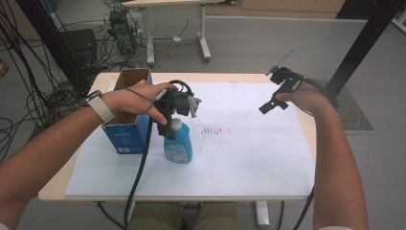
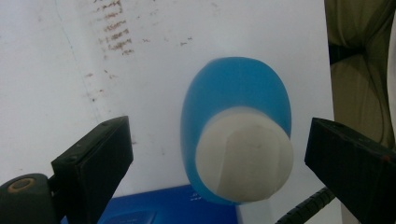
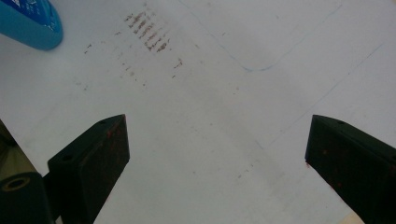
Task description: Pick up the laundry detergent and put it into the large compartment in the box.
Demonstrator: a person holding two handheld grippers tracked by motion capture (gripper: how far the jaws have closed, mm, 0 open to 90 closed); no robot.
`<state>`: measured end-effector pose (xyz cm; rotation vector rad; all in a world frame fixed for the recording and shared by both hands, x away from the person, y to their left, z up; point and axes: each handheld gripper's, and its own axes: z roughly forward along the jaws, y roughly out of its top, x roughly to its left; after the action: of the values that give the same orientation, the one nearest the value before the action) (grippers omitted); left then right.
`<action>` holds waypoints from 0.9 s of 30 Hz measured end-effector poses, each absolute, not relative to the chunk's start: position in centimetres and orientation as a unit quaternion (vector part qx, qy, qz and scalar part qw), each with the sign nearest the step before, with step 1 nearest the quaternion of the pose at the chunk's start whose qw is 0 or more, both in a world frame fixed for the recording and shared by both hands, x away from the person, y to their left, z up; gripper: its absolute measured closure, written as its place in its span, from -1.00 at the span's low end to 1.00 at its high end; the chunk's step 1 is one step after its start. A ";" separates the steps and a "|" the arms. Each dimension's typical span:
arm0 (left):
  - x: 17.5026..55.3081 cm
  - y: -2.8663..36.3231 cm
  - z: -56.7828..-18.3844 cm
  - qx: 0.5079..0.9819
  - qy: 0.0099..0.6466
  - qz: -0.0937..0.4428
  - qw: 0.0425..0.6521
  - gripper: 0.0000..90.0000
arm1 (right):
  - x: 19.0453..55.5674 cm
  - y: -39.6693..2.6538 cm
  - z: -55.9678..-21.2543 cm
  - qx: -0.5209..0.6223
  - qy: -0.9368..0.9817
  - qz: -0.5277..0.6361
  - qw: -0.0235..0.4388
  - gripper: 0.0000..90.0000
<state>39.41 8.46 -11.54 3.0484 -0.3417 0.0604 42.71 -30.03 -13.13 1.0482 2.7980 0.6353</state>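
Both my tongs stand spread, pinching nothing. Nearest to me, my left gripper [image 1: 178, 106] hangs just above the white cap [image 2: 243, 156] of the blue bottle [image 1: 178, 144], one jaw off to each side of the cap with clear air between. That bottle stands upright on the white mat [image 1: 249, 163], just beside the open blue carton [image 1: 128, 129], and the two may be touching at the base, though I cannot tell.

My worry is the closing. I judge the cap sits a little toward the right-hand jaw as my left gripper view shows it, so that jaw may meet it first and shove the bottle over before the other arrives. A tall bottle on a narrow foot tips easily, and the carton right next to it could be knocked too. The cap looks smooth and rounded, so a pinch high on it could slip off as I lift. My trailing cable [image 1: 140, 167] runs close past the bottle and may drag it.

Farther off, my right gripper [image 1: 274, 104] hovers over bare mat, well apart from the bottle, too far to steady it if it topples
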 end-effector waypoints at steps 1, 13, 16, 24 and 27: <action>39.4 8.5 -11.5 0.993 -0.111 0.019 0.038 -0.82 | 42.7 -30.1 -13.1 0.343 0.915 0.207 0.044 -0.86; 39.4 8.6 -11.5 0.993 -0.110 0.020 0.039 -0.82 | 42.6 -30.1 -13.1 0.344 0.914 0.209 0.044 -0.86; 39.4 8.5 -11.5 0.993 -0.110 0.021 0.038 -0.82 | 42.6 -30.1 -13.1 0.344 0.914 0.208 0.044 -0.86; 39.4 8.5 -11.6 0.993 -0.110 0.021 0.039 -0.82 | 42.6 -30.1 -13.1 0.344 0.915 0.208 0.045 -0.86; 39.4 8.6 -11.6 0.993 -0.110 0.022 0.038 -0.82 | 42.6 -30.2 -13.1 0.344 0.915 0.208 0.045 -0.86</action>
<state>39.39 8.56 -11.56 3.0458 -0.3370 0.0665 42.61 -30.15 -13.09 1.0496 2.7931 0.6367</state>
